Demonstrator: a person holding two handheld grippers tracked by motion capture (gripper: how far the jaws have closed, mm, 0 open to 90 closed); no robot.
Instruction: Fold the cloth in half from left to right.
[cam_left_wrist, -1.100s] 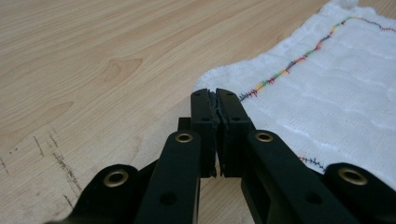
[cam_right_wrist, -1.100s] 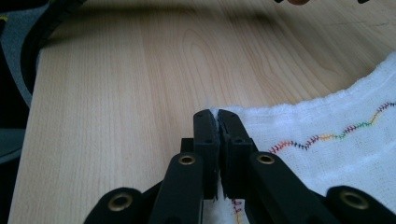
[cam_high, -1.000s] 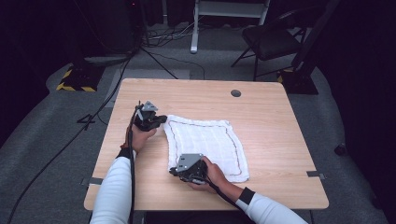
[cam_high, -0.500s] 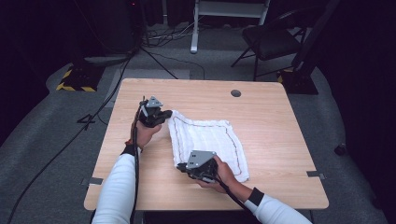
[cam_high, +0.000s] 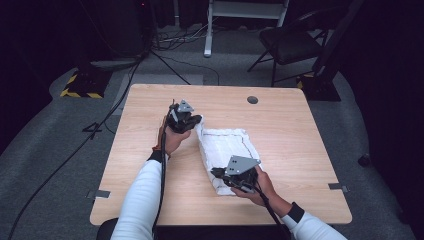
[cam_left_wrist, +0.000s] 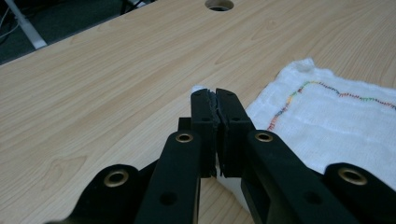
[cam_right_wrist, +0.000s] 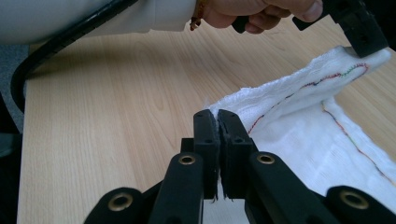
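A white cloth (cam_high: 235, 147) with a coloured stitched line lies on the wooden table (cam_high: 145, 155). My left gripper (cam_high: 196, 120) is shut on its far left corner, held a little above the table. In the left gripper view the jaws (cam_left_wrist: 214, 95) are closed with a sliver of cloth (cam_left_wrist: 336, 126) pinched at their tips. My right gripper (cam_high: 216, 173) is shut on the near left corner. Its jaws (cam_right_wrist: 215, 114) clamp the cloth's (cam_right_wrist: 303, 140) edge in the right gripper view, where the left gripper (cam_right_wrist: 362, 37) holds the far corner up. The raised left edge folds over the rest.
A round cable hole (cam_high: 252, 100) sits near the table's far edge. Bare wood lies to the left of the cloth and to its right. A chair (cam_high: 295, 40) and a white stand (cam_high: 210, 30) are on the floor beyond the table.
Both grippers have moved to the right and upward with the cloth's left edge. The cloth, spread wide before, now looks narrower as that edge folds over.
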